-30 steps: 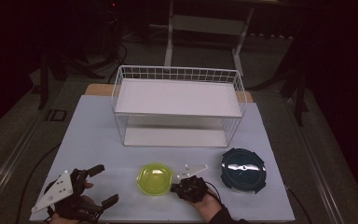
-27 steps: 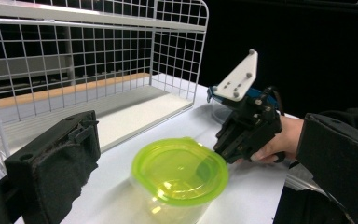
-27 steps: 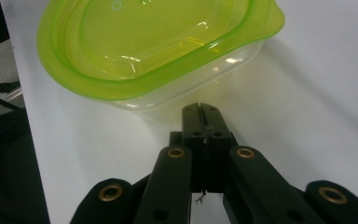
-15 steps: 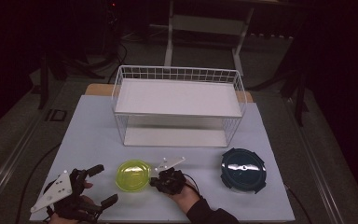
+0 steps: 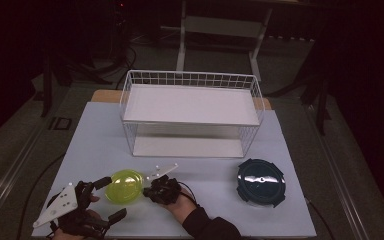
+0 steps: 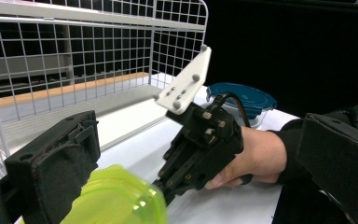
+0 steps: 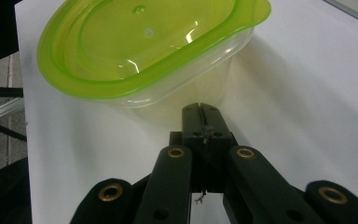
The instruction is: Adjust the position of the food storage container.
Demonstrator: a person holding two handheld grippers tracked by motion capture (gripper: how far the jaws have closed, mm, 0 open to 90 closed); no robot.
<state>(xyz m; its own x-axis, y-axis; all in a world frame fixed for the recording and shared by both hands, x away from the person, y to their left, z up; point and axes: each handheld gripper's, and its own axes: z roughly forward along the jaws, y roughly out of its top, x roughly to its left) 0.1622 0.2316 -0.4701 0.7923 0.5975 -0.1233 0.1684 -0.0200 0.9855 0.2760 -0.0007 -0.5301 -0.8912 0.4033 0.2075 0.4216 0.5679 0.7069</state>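
The green-lidded container [image 5: 124,186] has slid lower-left, pushed by pressed-together right tongs [image 5: 147,192]; next, spread left tongs [image 5: 105,199] should pinch it.

Dim room, with light falling from above onto the pale blue-white rectangular table top [image 5: 105,135]; the surroundings sink into near black. In the high view, a small glare patch sits on the dark blue round plastic container lid [image 5: 261,180], and the image is soft and grainy. In the left gripper view, the near black padded jaws and the translucent yellow-green plastic container [image 6: 116,198] are out of focus. In the right gripper view, 2 bright highlights mark that container's lid, and a soft shadow lies beneath it.
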